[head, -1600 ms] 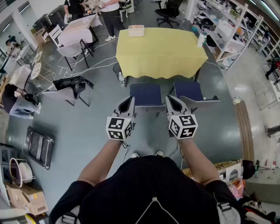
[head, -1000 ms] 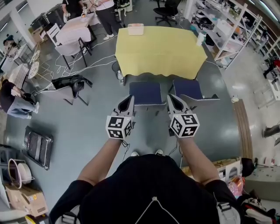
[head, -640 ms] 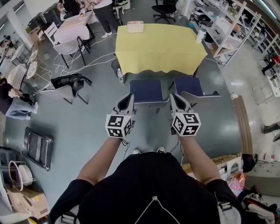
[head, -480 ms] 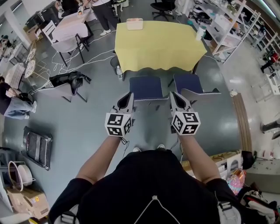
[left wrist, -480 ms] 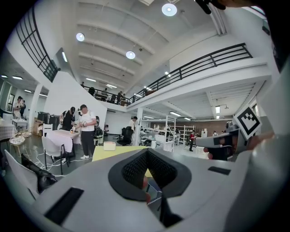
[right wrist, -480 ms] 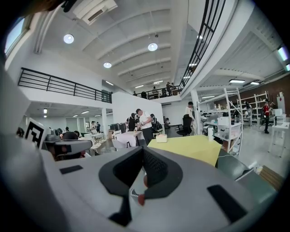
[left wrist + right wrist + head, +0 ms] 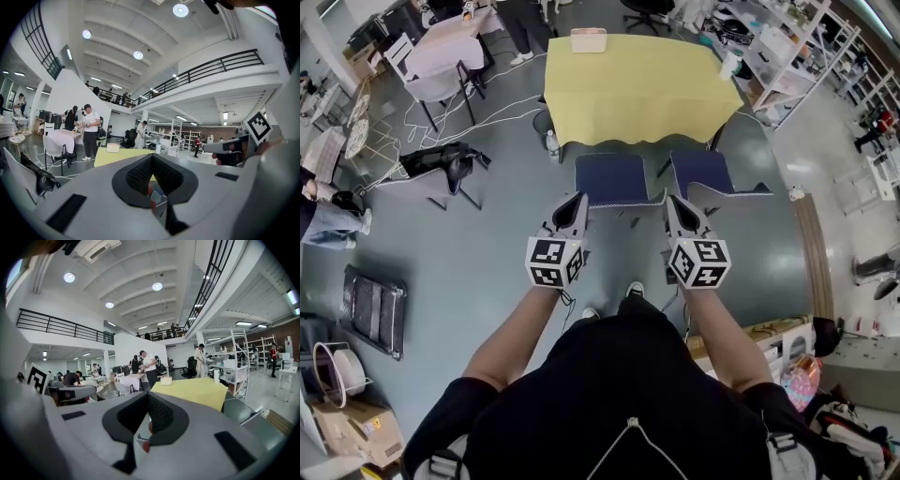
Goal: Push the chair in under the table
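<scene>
Chair (image 7: 611,176): at the yellow table's (image 7: 637,89) near edge, seat out.
Left gripper (image 7: 577,201): jaws together, empty, by its near-left corner.
Right gripper (image 7: 672,202): likewise, near-right corner (contact unclear).
Push line: straight far.

Place: a large open lab or workshop hall, not a home.
Ceiling: high and white, with round lamps (image 7: 180,10) set between ribs.
Upper level: a mezzanine with a black railing (image 7: 208,69) runs along the walls; people stand up there.
Floor: bare grey floor (image 7: 492,258), with loose white cables (image 7: 502,105) trailing across it.
Storage: white open shelving racks (image 7: 787,58) stacked with gear along one side; cardboard boxes (image 7: 356,427) on the floor.
Furniture: a yellow-covered table (image 7: 637,84), a white-covered work table (image 7: 450,39), a black swivel chair (image 7: 642,11).
People: several stand working at the tables (image 7: 90,129).
</scene>
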### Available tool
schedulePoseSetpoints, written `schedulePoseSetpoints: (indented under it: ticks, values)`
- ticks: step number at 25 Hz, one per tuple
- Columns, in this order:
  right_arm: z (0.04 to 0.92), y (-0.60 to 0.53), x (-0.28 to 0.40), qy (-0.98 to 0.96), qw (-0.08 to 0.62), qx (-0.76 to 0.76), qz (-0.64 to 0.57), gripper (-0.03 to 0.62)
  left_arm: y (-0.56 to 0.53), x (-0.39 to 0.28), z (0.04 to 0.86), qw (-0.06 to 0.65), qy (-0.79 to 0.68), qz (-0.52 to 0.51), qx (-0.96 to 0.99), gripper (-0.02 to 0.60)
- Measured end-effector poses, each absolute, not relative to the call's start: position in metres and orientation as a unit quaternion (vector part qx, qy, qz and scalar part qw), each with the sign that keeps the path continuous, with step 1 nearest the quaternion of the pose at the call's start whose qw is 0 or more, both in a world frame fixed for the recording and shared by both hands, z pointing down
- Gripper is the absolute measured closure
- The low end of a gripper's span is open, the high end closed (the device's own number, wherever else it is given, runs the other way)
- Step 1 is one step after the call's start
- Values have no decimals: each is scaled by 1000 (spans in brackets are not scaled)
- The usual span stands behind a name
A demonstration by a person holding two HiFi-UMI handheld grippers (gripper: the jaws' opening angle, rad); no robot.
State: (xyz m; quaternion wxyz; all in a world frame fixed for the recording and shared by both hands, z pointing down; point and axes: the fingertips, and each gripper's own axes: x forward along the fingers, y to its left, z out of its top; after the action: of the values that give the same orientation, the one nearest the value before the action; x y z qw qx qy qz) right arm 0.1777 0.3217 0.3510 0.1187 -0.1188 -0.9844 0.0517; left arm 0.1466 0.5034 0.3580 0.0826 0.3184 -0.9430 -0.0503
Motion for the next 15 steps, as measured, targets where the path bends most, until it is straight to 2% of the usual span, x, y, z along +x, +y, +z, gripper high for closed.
schedulePoseSetpoints:
  ticks: [15]
  values:
    - [356,285,89,-981,110,-153,56,580,468,69,361,83,-955,-40,283,572]
